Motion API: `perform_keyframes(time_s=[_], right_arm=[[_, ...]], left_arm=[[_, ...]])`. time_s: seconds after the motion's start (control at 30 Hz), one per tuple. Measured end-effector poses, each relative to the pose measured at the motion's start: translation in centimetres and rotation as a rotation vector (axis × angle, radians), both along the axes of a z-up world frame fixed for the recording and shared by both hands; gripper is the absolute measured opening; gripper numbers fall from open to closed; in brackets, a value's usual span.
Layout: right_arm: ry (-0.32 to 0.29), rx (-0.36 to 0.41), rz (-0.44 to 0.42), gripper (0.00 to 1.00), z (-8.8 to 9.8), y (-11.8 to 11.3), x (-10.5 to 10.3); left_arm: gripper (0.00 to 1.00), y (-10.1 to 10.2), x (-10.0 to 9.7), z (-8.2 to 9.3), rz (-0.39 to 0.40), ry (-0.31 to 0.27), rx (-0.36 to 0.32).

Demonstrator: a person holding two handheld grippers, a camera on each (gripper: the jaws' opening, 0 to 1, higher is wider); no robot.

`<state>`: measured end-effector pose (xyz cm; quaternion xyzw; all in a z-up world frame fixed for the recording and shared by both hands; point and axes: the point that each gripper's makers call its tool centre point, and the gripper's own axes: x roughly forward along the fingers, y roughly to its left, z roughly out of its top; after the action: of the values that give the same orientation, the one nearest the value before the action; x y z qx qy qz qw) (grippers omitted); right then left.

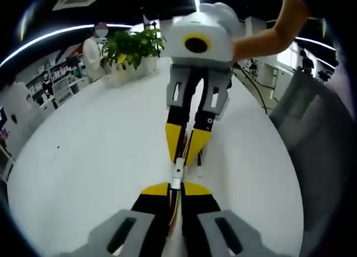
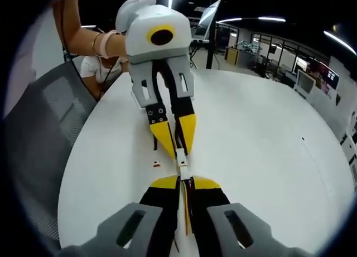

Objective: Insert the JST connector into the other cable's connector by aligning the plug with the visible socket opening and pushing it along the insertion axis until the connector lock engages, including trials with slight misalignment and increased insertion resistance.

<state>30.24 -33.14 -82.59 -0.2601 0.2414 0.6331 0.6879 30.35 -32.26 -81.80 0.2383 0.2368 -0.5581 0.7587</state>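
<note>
Here both grippers' fingers pinch their connectors tip to tip, plug (image 1: 178, 170) and socket (image 2: 181, 156) meeting along one near-far line over the desk (image 1: 100, 156).

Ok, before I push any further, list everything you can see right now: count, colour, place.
Table: one, white, round, under both grippers.
Connectors: two, white, end to end between the gripper tips; whether locked, cannot tell.
Cable wires: thin, red and yellow, running back between the right jaws.
Small piece: one, red and white, on the table beside the connectors.
Potted plant: one, green leaves, white pot, far table edge.
Chair: one, grey mesh, beside the table.
Person: one, white top, behind the plant.
Left hand-held gripper: yellow tips, black jaws, shut on its connector.
Right hand-held gripper: the same colours, shut on its connector.
</note>
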Motion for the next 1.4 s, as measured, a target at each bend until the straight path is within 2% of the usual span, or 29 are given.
perform_keyframes(time_s=[0.2,0.27,0.5,0.57,0.67,0.8,0.87,0.93,0.97,1.0,1.03,1.17,1.4], right_arm=[[0.021,0.006,0.01,0.04,-0.1,0.3,-0.4],[0.002,-0.007,0.021,0.04,-0.3,0.3,-0.4],[0.012,-0.01,0.027,0.04,-0.4,0.1,-0.5],[0.0,-0.009,0.03,0.03,-0.3,0.1,-0.4],[-0.018,-0.014,0.044,0.03,-0.3,0.0,-0.3],[-0.012,-0.017,0.05,0.02,-0.4,0.0,-0.5],[-0.07,-0.047,0.095,0.02,-0.7,0.0,-0.4],[-0.063,-0.047,0.095,0.02,-0.9,0.2,-0.8],[-0.049,-0.027,0.105,0.02,-0.8,0.7,-1.1],[-0.061,-0.047,0.107,0.02,-1.1,0.4,-0.9],[-0.063,-0.051,0.102,0.02,-1.2,0.4,-0.8],[-0.065,-0.033,0.08,0.02,-0.9,0.5,-0.2],[-0.116,-0.048,0.075,0.03,-0.7,0.8,1.1]], left_arm=[[0.0,-0.5,-0.5,0.4,-0.015,0.005,-0.02],[0.0,-0.6,-0.6,0.1,-0.032,-0.014,0.005],[0.0,-0.5,-0.6,0.0,-0.036,-0.006,-0.004],[0.0,-0.5,-0.4,0.1,-0.048,-0.024,-0.001],[0.0,-0.7,-0.3,0.4,-0.042,-0.025,-0.011],[0.0,-0.8,-0.4,0.3,-0.047,-0.012,-0.018],[0.0,-0.8,-0.4,0.1,-0.056,-0.019,-0.003],[0.0,-1.1,-0.6,0.0,-0.072,-0.023,0.007],[0.0,-1.4,-0.7,0.3,-0.078,-0.021,-0.018],[0.0,-1.3,-0.8,0.3,-0.079,-0.014,-0.008],[0.0,-1.3,-0.7,0.2,-0.09,-0.038,0.01],[0.0,-1.0,0.0,0.5,-0.065,-0.032,-0.016],[0.0,-1.0,1.3,0.7,-0.063,-0.104,0.001]])
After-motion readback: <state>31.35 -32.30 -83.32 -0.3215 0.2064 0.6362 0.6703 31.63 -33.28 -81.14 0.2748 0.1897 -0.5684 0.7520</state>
